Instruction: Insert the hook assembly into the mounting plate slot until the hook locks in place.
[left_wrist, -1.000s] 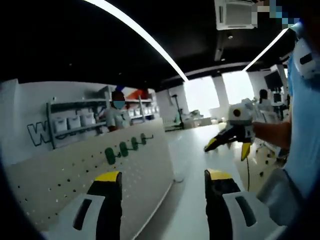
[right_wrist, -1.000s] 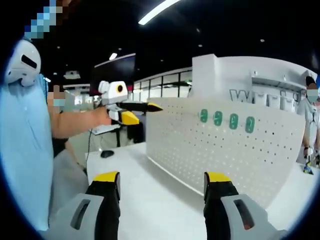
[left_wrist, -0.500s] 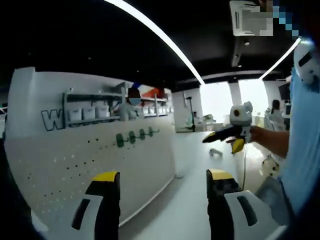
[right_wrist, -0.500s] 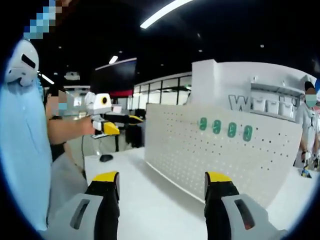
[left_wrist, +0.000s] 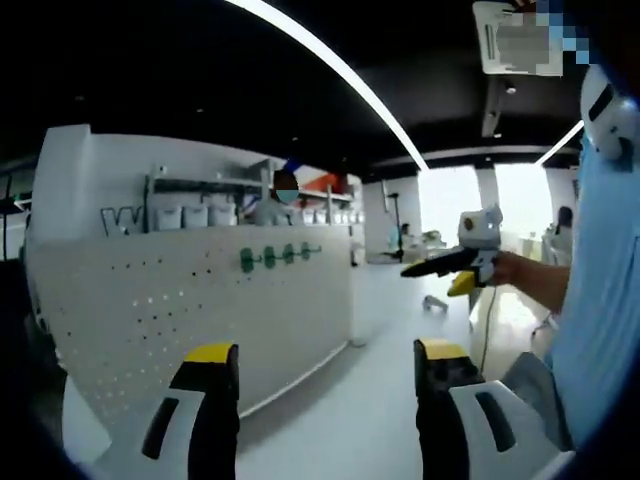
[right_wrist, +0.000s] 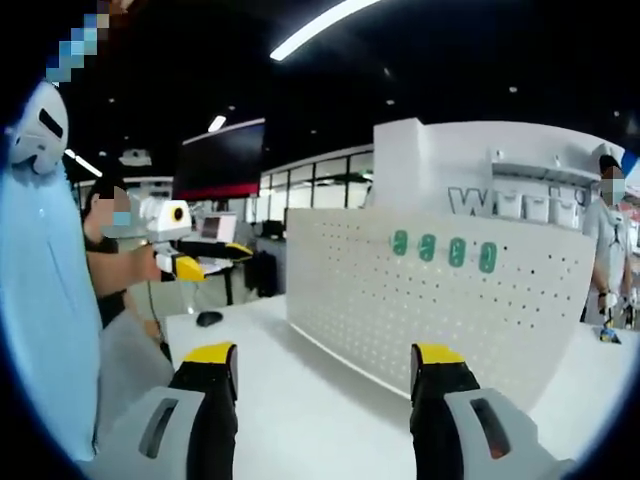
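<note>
Both grippers, left (left_wrist: 325, 360) and right (right_wrist: 325, 360), gape empty before the upright pegboard (right_wrist: 420, 300), its four green hooks (right_wrist: 440, 249) at one o'clock—likely light, rigid, best pinched by their bases.

Light-blue short sleeve (right_wrist: 40, 300); each gripper (left_wrist: 325, 365) grey, black jaws yellow-tipped.

The pegboard (right_wrist: 440, 310) is a matt white sheet, evenly perforated, probably painted metal. Green hooks (right_wrist: 442, 249) on it look like smooth, slightly glossy plastic. The bench (right_wrist: 300, 400) top is smooth, pale and faintly shiny. Each hand-held gripper (right_wrist: 325, 400) has matt black jaws with yellow tips.
</note>
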